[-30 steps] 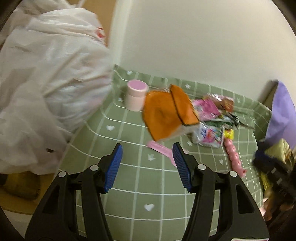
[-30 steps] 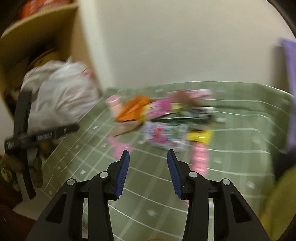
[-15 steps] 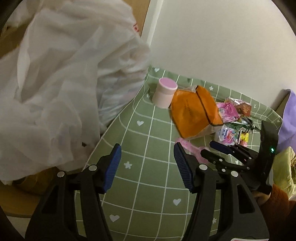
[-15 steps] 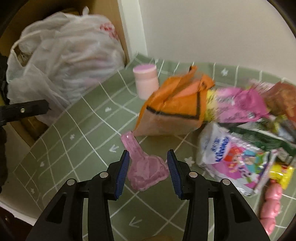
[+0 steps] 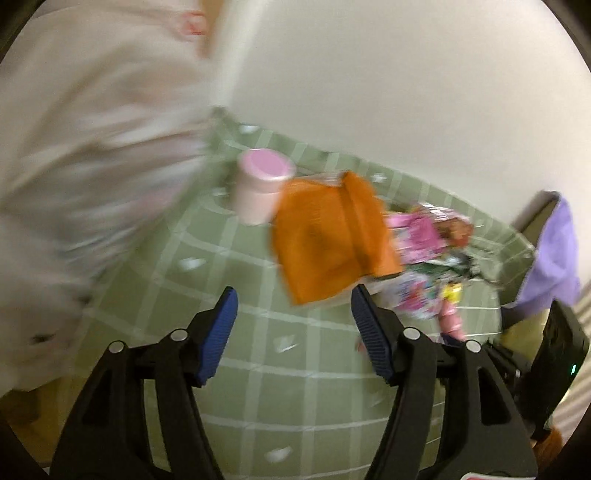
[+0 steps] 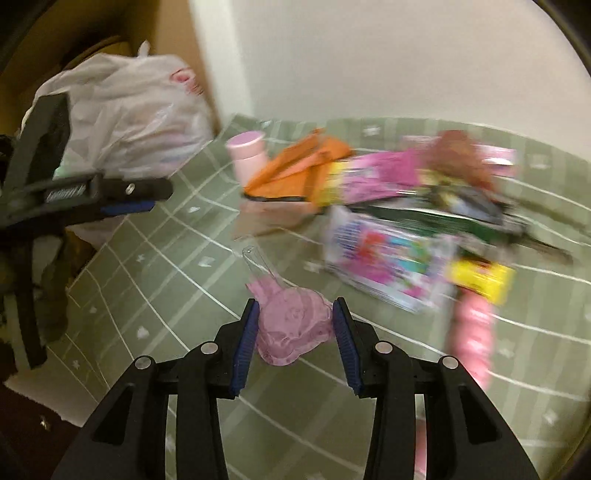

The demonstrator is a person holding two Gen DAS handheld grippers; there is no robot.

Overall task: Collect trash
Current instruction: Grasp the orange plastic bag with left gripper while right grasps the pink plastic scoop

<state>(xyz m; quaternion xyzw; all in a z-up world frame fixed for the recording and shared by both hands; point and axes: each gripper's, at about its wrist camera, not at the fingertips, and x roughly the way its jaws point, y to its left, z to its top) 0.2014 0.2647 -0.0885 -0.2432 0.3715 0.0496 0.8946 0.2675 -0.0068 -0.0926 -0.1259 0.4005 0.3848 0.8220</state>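
A white plastic bag [image 6: 122, 110] sits at far left. The left gripper [image 5: 293, 325], its jaws just widened, hovers spread and empty. The right gripper [image 6: 293, 336] straddles a pink wrapper [image 6: 293, 328] on the green cloth [image 6: 177, 266]; whether it pinches, I cannot tell.

1. Looks like somebody's home, a lived-in corner of a room rather than a lab or a shop.
2. The counter [image 6: 155, 280] wears a soft green checked cloth with little white hearts and stars, pushed up against a plain cream wall [image 5: 388, 92].
3. Snack wrappers [image 6: 388, 266], an orange packet [image 5: 325, 236] and a pink-lidded jar [image 5: 258, 192] are strewn over it, mid-frame.
4. A stuffed white plastic shopping bag [image 6: 125, 110] sits upper left by a cardboard box [image 6: 173, 33].
5. Purple fabric [image 5: 554, 258] is bunched at the right edge of the left wrist view.
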